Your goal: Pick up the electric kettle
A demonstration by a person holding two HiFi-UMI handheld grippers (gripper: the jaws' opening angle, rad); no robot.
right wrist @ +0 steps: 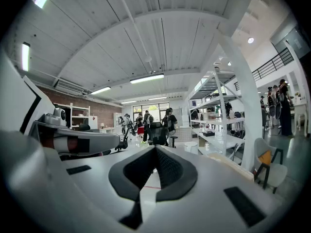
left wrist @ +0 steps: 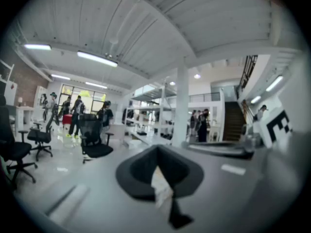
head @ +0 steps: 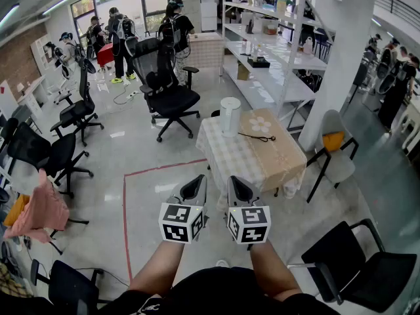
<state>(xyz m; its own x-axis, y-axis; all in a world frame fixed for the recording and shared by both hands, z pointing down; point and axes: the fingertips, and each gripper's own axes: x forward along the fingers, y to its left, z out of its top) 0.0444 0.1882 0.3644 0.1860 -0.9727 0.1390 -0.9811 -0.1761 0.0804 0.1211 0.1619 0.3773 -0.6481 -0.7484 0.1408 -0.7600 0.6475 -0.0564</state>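
Holding my left gripper [head: 195, 184] and my right gripper [head: 238, 186] side by side low in front of me, I am pointing both roughly level toward a cloth-covered table [head: 282, 166]. Each gripper is sitting with its jaws pressed together and nothing between them.

The white electric kettle [head: 230, 115] is standing upright at the table's far left corner, well apart from both grippers. A thin black cord [head: 257, 136] is lying on the cloth just to the kettle's right, near a printed flower [head: 260, 124].

The near half of the table is lying between my grippers and the kettle. A red tape line [head: 164, 167] is running across the floor to the table's left.

A black office chair [head: 169, 97] is standing beyond the kettle's corner, to the left. A grey chair [head: 330, 123] with a yellow cushion [head: 333, 141] is standing at the table's right, beside a white pillar [head: 341, 51], and white shelving [head: 275, 64] is running behind the table.

Another black chair [head: 357, 261] is standing close on my right. A pink cloth [head: 41, 212] is hanging over a chair on my left. People [head: 174, 28] are standing far back.
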